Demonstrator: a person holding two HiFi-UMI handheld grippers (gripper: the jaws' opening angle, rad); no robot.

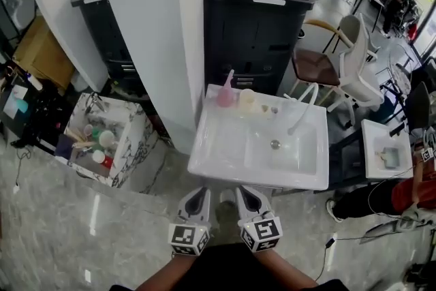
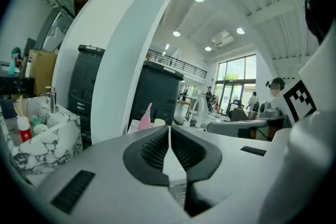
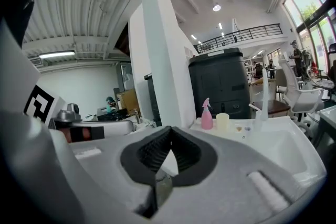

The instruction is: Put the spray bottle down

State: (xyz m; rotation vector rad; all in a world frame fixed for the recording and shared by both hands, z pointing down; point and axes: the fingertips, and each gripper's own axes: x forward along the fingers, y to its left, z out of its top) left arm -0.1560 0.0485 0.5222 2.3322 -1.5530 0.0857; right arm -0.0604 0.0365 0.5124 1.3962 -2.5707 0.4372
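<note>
A pink spray bottle (image 1: pixel 225 95) stands upright on the back left of the white sink unit (image 1: pixel 225 159), beside a pale cup (image 1: pixel 246 99). It also shows in the left gripper view as a pink spray bottle (image 2: pixel 145 118) and in the right gripper view (image 3: pixel 207 115). My left gripper (image 1: pixel 202 193) and right gripper (image 1: pixel 246 191) hover side by side near the sink's front edge, well short of the bottle. Both have their jaws shut with nothing between the pads (image 2: pixel 157 147).
A dark grey cabinet (image 1: pixel 255 17) stands behind the sink, with a white pillar (image 1: pixel 153 31) to its left. A marbled box (image 1: pixel 105 140) of small bottles sits on the floor at the left. A white and brown chair (image 1: pixel 337 65) is at the right.
</note>
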